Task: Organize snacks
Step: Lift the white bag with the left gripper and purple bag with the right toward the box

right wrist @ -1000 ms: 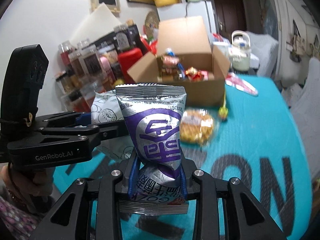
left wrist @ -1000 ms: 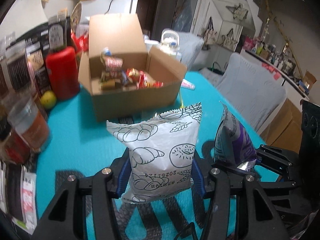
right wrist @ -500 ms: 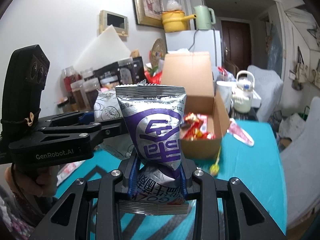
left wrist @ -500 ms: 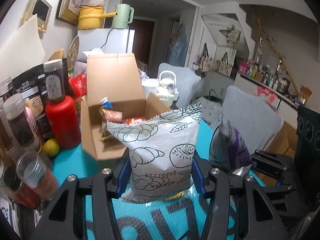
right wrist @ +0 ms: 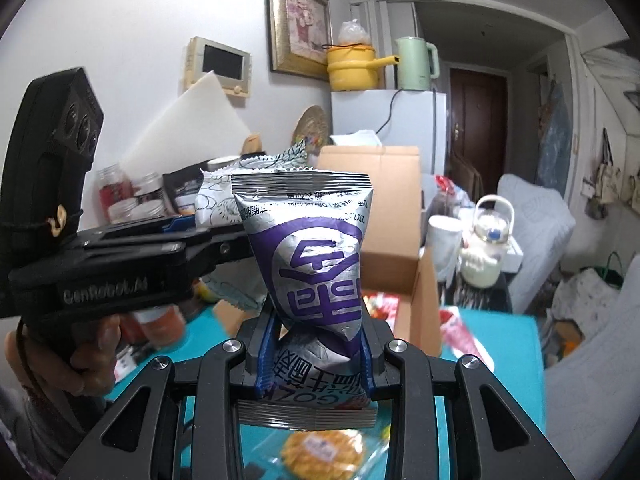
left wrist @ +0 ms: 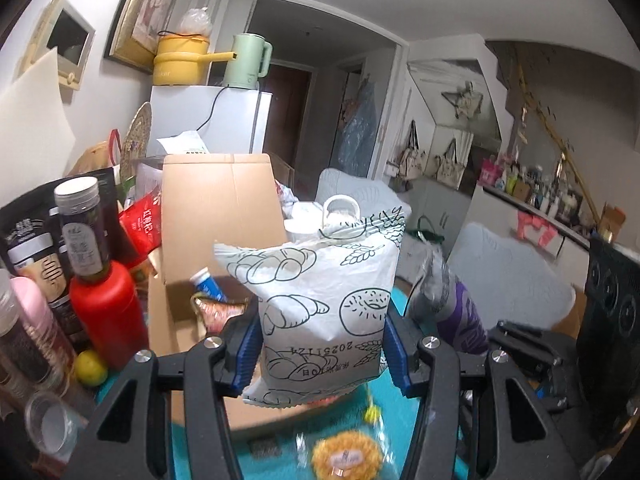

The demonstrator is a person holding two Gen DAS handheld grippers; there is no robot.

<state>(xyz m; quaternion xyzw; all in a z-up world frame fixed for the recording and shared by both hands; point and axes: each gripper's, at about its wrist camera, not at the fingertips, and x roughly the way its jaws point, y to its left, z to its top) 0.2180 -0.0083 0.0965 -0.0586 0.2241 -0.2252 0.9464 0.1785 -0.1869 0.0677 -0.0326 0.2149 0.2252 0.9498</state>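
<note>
The white bag point(left wrist: 320, 300) is pinched by the left gripper point(left wrist: 320, 344), the purple bag point(right wrist: 316, 276) by the right gripper point(right wrist: 316, 356). The box point(left wrist: 216, 216) lies at 11 o'clock. Bags could be knocked together, being carried abreast.

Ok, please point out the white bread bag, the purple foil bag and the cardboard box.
white bread bag point(left wrist: 324, 300): left wrist view, printed front.
purple foil bag point(right wrist: 316, 264): right wrist view, purple logo.
cardboard box point(left wrist: 218, 208): left wrist view, upright flap.

White bread bag point(left wrist: 320, 304) hides most of cardboard box point(left wrist: 218, 216) interior. Round yellow snack pack point(left wrist: 346, 456) blurred, cut by bottom edge. Purple-silver bag point(right wrist: 314, 264) print upside down, partly unreadable.
</note>
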